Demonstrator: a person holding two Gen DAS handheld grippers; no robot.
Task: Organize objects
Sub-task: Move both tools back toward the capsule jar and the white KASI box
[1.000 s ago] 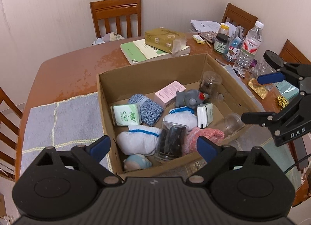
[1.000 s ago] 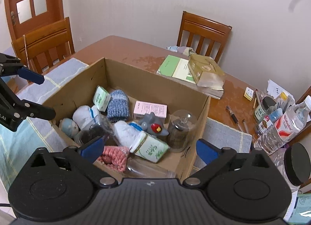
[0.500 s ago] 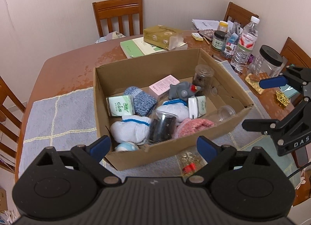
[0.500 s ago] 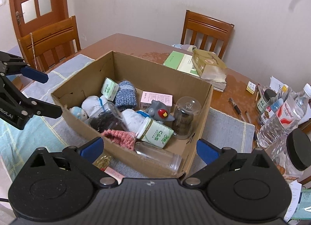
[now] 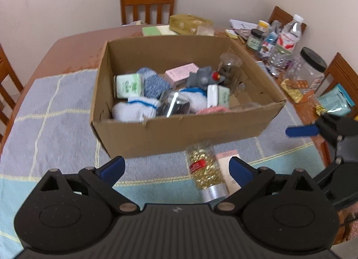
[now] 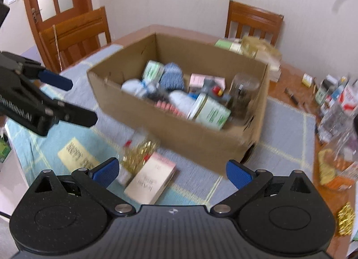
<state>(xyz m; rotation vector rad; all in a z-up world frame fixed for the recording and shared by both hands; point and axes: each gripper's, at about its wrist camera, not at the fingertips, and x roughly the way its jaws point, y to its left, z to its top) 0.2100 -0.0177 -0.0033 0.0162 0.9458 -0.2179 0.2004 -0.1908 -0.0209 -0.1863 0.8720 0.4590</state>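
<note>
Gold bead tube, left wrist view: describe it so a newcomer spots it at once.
Start at the cardboard box in the middle of the table. On the cloth just in front of its near wall lies a clear tube on its side, packed with gold beads, with a red label and a silver cap. The pale pink carton beside it is flat and opaque.

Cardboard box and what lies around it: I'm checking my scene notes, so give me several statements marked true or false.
1. The brown cardboard box stands on a blue-grey checked cloth. True.
2. The clear tube of gold beads lies inside the box. False: it lies on the cloth in front of it.
3. The left claw grips a sock. False: it is open, holding nothing.
4. A grey toy with a red spot lies in the box. True.
</note>
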